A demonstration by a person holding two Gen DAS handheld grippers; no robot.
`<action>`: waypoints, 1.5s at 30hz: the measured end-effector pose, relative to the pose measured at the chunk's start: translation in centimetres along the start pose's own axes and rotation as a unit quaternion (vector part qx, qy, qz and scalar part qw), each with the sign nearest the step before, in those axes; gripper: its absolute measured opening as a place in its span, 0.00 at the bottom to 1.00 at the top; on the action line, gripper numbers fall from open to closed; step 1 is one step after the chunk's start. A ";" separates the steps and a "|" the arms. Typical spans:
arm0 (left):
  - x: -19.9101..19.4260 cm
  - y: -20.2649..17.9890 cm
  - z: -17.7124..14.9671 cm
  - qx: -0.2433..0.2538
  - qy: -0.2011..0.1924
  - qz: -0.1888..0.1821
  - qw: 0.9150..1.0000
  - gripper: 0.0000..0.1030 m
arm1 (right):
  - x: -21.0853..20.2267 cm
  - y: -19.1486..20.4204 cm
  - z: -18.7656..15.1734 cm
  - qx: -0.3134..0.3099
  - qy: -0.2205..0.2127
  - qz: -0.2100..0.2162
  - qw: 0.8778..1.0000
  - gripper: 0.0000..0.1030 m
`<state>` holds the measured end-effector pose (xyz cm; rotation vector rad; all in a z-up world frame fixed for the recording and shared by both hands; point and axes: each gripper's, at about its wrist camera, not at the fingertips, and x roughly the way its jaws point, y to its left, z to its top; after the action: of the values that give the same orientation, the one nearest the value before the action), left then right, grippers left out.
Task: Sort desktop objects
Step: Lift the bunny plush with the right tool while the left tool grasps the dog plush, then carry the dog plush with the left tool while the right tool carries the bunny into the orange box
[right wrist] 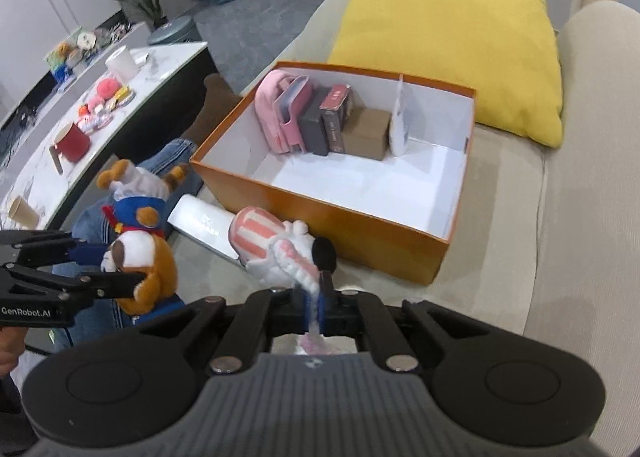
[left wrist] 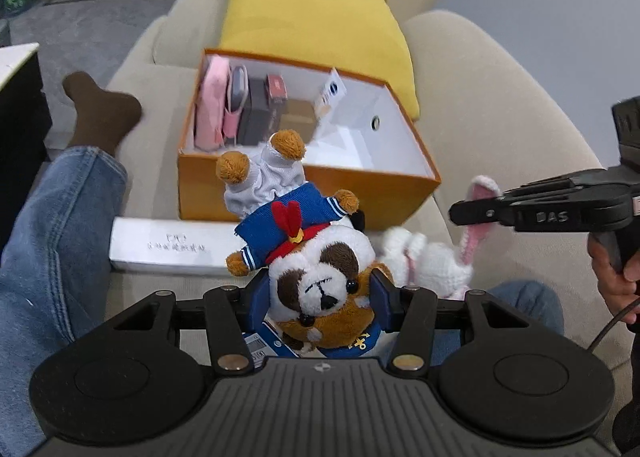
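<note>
Clamped by the head between the blue pads of our left gripper [left wrist: 320, 297], the sailor-suited plush dog [left wrist: 316, 257] hangs feet-forward just short of the orange box [left wrist: 312, 193], while our right gripper [right wrist: 316, 305] is pinched tight on an ear of the white bunny plush [right wrist: 276, 249] beside the flat white box [right wrist: 200, 225]. We judge both toys should go into the bare white floor at the box's near side, so we should carry each over the front wall, lower it clear of the pink pouch [right wrist: 276, 117] and small cartons [right wrist: 340, 125], and only then release.
</note>
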<state>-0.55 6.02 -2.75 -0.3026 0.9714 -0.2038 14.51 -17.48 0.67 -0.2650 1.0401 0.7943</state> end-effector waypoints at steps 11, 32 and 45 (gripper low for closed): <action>3.7 1.8 -3.0 -0.019 0.056 0.001 0.998 0.57 | 6.7 -0.9 -3.5 -0.011 0.152 -0.047 0.987 0.32; 2.1 1.3 0.7 0.040 0.044 -0.026 0.998 0.57 | 7.4 -1.0 -3.2 0.004 0.160 -0.011 0.987 0.37; 1.8 -2.2 12.4 0.148 0.017 -0.023 0.989 0.57 | -2.0 -1.7 4.8 0.045 -0.067 -0.001 0.997 0.37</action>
<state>10.74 5.37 3.19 -0.0491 0.9531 -0.3917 18.34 -16.98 4.54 -0.1338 0.9468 0.7520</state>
